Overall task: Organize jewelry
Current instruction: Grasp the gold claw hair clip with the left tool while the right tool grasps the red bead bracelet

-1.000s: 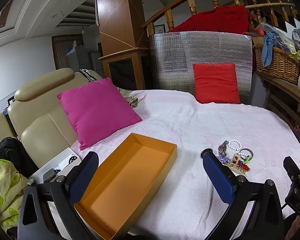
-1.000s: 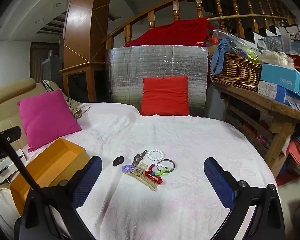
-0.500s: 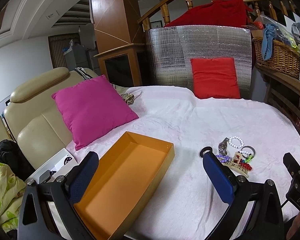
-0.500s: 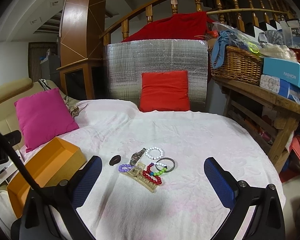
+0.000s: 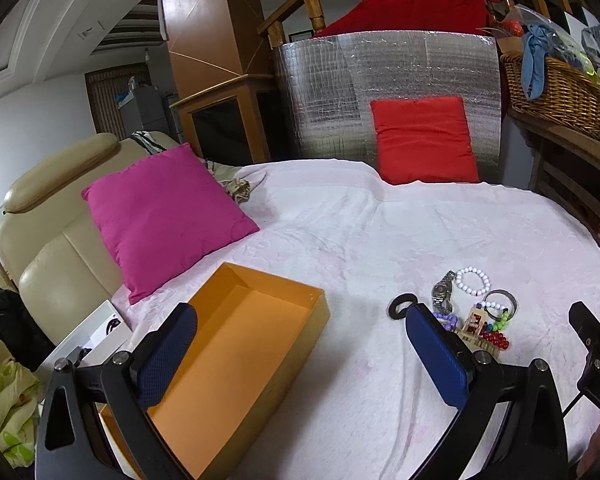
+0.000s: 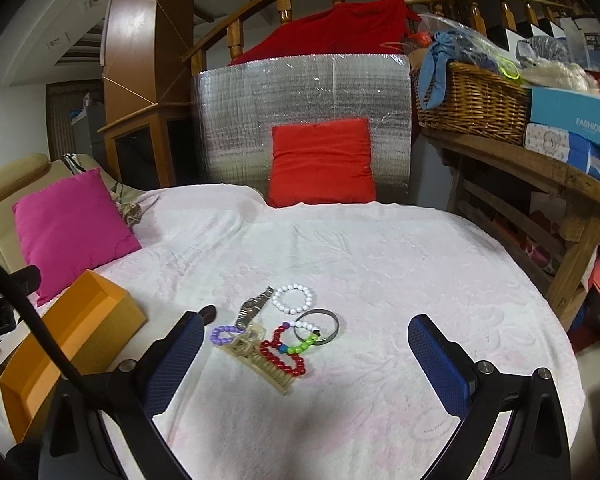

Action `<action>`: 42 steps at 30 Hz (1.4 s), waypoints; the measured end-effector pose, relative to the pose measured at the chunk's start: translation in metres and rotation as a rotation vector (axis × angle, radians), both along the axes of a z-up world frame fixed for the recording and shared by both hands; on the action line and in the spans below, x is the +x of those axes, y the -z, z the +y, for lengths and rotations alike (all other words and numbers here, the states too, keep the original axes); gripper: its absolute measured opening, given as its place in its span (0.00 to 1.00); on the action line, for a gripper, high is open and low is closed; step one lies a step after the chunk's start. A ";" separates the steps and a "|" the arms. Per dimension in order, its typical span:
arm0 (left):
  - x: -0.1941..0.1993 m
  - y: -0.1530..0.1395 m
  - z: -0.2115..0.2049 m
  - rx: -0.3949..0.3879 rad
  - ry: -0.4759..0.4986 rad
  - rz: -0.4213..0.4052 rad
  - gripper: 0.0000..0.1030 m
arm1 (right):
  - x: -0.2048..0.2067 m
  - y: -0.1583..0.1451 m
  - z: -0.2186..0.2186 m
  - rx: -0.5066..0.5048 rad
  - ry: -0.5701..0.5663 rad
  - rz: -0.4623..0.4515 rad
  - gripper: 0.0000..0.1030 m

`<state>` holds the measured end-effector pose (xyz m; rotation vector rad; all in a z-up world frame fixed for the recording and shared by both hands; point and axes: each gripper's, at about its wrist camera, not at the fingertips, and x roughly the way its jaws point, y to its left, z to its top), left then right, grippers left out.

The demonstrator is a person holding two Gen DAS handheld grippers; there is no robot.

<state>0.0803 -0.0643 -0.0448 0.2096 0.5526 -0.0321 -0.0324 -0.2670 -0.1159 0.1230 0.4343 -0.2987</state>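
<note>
Two tongs hang over the bed, both spread wide with nothing between their blue, mesh-textured pads. The left tongs hover above the near end of the orange box, probably because that is where things are meant to go; the right tongs face the jewelry heap, which lies on the cloth just ahead of them and a little toward their left finger, so a short reach down would probably meet it.

The box is open, rectangular, stiff card by the look of it, with nothing inside, so no piece has been sorted yet. The heap sits well apart from it on the white blanket, a soft cloth with a raised leaf pattern. Its pieces touch and overlap: a white bead bracelet, a steel watch, a plain metal bangle, a red bead loop, a small purple bead loop and a pale toothed comb. A dark ring lies just beside them, apart.

Loose beads may drag their neighbours when lifted.
</note>
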 end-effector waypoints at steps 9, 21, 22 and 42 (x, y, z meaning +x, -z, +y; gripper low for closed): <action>0.023 0.011 -0.026 0.014 0.025 -0.011 1.00 | 0.015 0.007 -0.025 0.041 -0.005 0.028 1.00; 0.096 0.104 -0.047 -0.041 0.082 0.281 1.00 | 0.059 0.047 -0.062 0.295 -0.173 0.170 0.86; 0.103 0.113 -0.046 -0.040 0.069 0.332 1.00 | 0.068 0.056 -0.066 0.342 -0.203 0.217 0.83; 0.090 0.110 -0.097 -0.189 0.391 0.344 1.00 | 0.089 0.104 -0.115 0.664 -0.135 0.300 0.43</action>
